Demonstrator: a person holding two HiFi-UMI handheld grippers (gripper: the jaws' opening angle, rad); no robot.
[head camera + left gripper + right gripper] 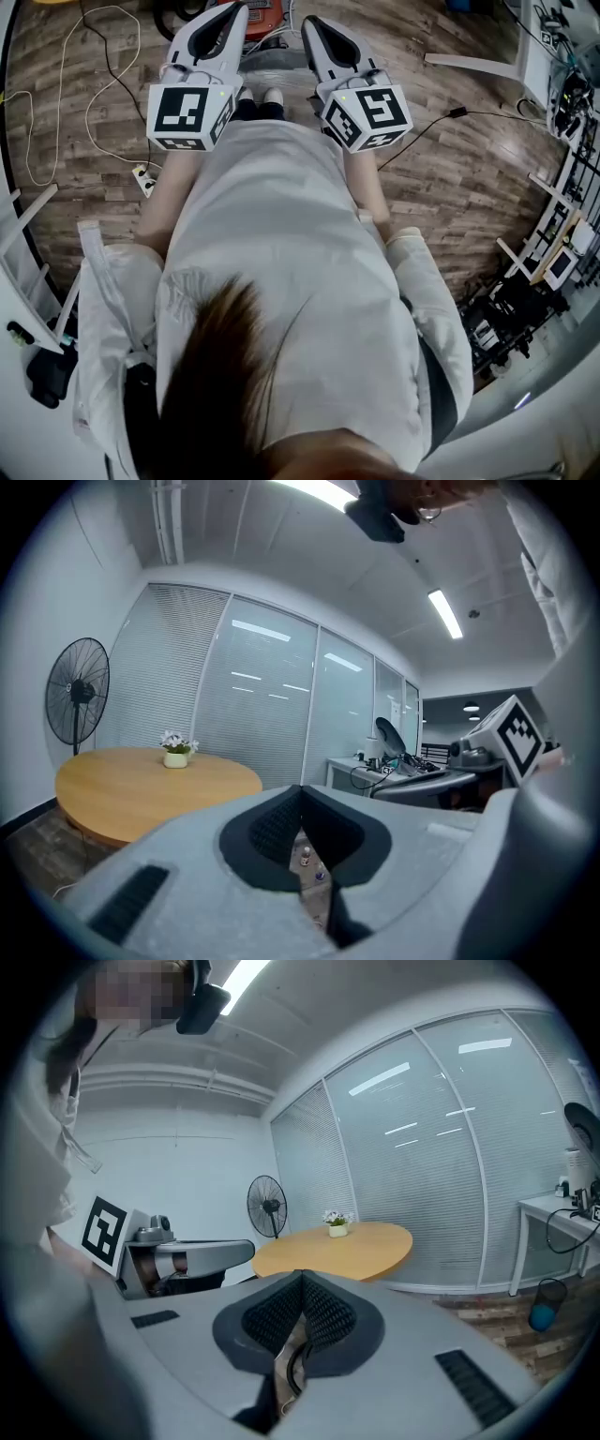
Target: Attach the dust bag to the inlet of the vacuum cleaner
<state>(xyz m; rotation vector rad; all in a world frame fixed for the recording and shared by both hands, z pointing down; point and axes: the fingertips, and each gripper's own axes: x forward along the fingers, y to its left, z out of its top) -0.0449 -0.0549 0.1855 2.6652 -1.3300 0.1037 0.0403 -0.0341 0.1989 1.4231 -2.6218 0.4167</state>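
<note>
**A:** Where is the dust bag now? I do not find it.

**B:** I do not find it either. No view shows the dust bag, and no inlet. Both gripper views look toward the round table (150, 785). A flower pot (175, 758) stands on it, and a fan (77, 691) stands near the table, on its wall side.

**A:** And the vacuum cleaner?

**B:** I cannot say for sure. In the head view a red thing (258, 11) sits low beyond the person's feet. I judge that this is the side toward the table. The picture edge and the grippers hide most of it. It may be the vacuum cleaner, but too little shows.

**A:** Do the grippers hold something?

**B:** No. The left gripper (232, 11) has its jaws fully together. The black pads (267, 832) meet at the tip, and only the floor (450, 178) shows through the small gap behind them. The right gripper (316, 22) is closed and empty in the same way. Both are side by side before the person's chest and point almost level toward the table.

**A:** So what is the step, and how to do it well?

**B:** I think the attaching is not under way. The step is to find the bag. I would tip the grippers down from the table toward the floor, so the cameras can see the work. I would open the jaws before they reach the bag, not at the bag. Probably it is best to take the stiff collar on two opposite sides, one gripper on each. Then the hole can face the inlet squarely and go on straight, without twisting. Also, cables (98, 89) lie on the floor on the side away from the table, so careful steps are needed.
</note>
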